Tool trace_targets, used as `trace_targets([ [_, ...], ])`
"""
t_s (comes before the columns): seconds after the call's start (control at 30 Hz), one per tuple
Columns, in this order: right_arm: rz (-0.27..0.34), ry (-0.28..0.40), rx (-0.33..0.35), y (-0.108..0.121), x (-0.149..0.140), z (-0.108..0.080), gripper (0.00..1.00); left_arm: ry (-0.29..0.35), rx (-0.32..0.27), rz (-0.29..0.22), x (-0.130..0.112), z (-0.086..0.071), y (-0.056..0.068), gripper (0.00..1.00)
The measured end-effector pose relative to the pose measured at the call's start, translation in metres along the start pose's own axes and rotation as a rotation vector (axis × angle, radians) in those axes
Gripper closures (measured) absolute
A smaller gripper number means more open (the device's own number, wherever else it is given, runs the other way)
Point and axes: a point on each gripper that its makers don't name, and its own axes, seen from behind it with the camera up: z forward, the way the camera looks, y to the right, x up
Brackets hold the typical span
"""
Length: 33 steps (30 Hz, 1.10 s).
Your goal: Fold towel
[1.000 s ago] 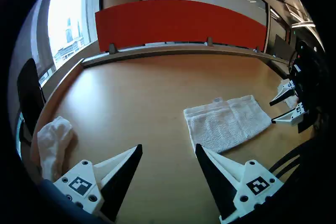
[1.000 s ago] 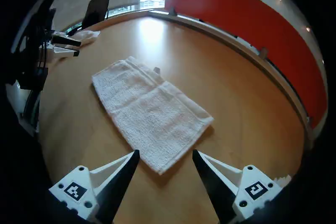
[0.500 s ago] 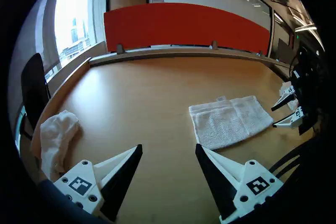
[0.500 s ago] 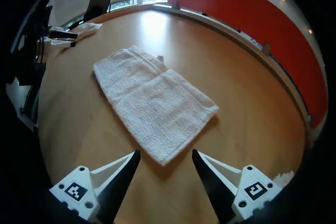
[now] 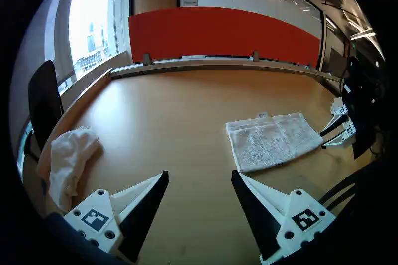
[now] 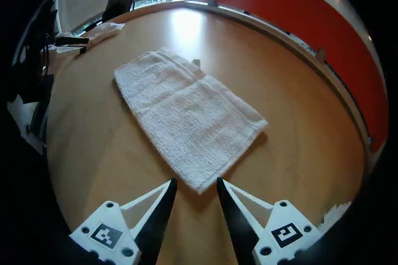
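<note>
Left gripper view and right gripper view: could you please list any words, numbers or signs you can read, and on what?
No legible words or numbers anywhere.
Tag on the towel: too small to read.
White plate above the red partition: blurred.
Square markers on the left tongs and right tongs: patterns, not text.

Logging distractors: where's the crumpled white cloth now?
In the left gripper view, the crumpled white cloth lies at the left edge of the table, next to the black chair and well left of the folded towel.
</note>
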Motion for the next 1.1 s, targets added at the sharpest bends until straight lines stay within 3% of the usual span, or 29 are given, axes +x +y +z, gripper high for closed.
trace_targets([
  [0.13, -0.005, -0.01, 0.002, 0.0, -0.003, 0.001, 0.44, 0.006, 0.005, 0.006, -0.002, -0.002, -0.002, 0.06],
  [0.4, 0.011, -0.023, 0.001, 0.001, -0.009, 0.003, 0.62, 0.01, 0.008, 0.001, -0.006, -0.004, -0.005, 0.06],
  [0.7, 0.032, -0.026, 0.001, 0.002, -0.012, 0.002, 0.66, 0.004, 0.014, 0.005, -0.008, -0.006, -0.009, 0.06],
  [1.0, 0.043, -0.011, 0.006, 0.0, -0.009, 0.0, 0.96, 0.003, 0.011, 0.005, -0.008, -0.007, -0.009, 0.06],
  [1.1, 0.039, -0.011, 0.005, 0.0, -0.008, -0.002, 0.96, 0.004, 0.011, 0.008, -0.007, -0.007, -0.009, 0.06],
])
